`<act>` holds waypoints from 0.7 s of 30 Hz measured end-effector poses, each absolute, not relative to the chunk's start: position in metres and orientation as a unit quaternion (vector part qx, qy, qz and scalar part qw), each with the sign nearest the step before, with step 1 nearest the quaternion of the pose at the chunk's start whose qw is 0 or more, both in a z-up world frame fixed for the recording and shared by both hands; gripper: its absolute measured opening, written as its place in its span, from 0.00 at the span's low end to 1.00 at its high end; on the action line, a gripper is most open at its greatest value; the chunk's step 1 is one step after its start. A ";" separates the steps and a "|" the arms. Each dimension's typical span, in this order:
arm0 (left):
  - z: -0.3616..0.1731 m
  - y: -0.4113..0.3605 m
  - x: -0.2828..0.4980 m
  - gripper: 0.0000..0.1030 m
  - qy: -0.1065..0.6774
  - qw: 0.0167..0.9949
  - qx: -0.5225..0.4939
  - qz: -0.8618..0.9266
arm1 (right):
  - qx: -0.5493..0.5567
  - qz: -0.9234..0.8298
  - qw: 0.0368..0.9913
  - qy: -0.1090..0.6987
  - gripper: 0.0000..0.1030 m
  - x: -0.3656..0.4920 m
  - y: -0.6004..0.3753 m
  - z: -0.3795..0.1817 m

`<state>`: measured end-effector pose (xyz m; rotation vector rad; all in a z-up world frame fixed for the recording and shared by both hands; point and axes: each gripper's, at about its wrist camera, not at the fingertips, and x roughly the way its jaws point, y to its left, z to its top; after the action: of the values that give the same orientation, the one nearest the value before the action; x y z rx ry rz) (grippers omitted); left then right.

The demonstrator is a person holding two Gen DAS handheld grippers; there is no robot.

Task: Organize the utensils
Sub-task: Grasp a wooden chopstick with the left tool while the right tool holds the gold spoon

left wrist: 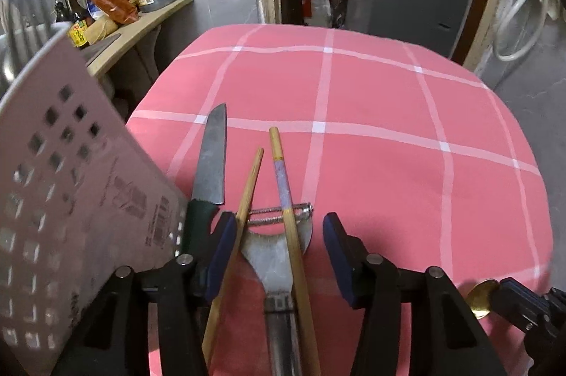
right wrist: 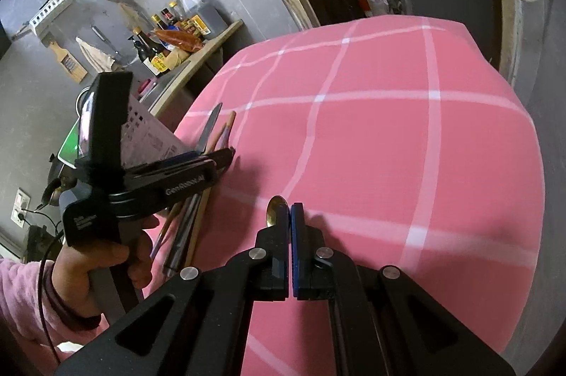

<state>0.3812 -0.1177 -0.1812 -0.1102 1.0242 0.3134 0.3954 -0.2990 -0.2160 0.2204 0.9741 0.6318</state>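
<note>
On the pink checked tablecloth [left wrist: 371, 92] lie a green-handled knife [left wrist: 212, 156], two wooden chopsticks [left wrist: 249, 195] and a metal peeler [left wrist: 274, 255], side by side. My left gripper [left wrist: 279, 234] is open and straddles the chopsticks and the peeler head; the left chopstick runs along its left pad [left wrist: 223, 252], while the right pad stands apart. The same left gripper [right wrist: 226, 156] shows in the right wrist view over the utensils. My right gripper [right wrist: 290, 209] is shut on a gold spoon [right wrist: 275, 208], whose bowl pokes out past the fingertips; the spoon [left wrist: 483, 296] also appears at the lower right.
A pale perforated plastic holder [left wrist: 70, 199] stands tilted just left of the knife. Behind it, a counter [left wrist: 148, 18] carries sauce bottles. A hand in a pink sleeve [right wrist: 92, 262] grips the left tool. The cloth's far and right edges drop off to the floor.
</note>
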 end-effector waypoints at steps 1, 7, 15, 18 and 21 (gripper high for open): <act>-0.182 -0.117 0.384 0.52 0.493 0.855 -0.055 0.153 | 0.104 0.299 0.830 0.459 0.02 0.398 -0.299 -0.216; -0.186 -0.106 0.398 0.53 0.512 0.839 -0.098 0.155 | 0.100 0.303 0.830 0.458 0.02 0.413 -0.295 -0.220; -0.185 -0.099 0.399 0.30 0.521 0.831 -0.124 0.151 | 0.108 0.312 0.830 0.450 0.02 0.433 -0.289 -0.223; -0.185 -0.104 0.399 0.23 0.528 0.827 -0.122 0.146 | 0.116 0.314 0.827 0.451 0.02 0.434 -0.288 -0.226; -0.185 -0.106 0.398 0.20 0.537 0.822 -0.121 0.149 | 0.124 0.316 0.825 0.453 0.02 0.433 -0.288 -0.229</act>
<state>0.3980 -0.1056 -0.1848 -0.2579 1.1420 0.3169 0.4332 -0.2876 -0.2290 0.2630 0.9630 0.6712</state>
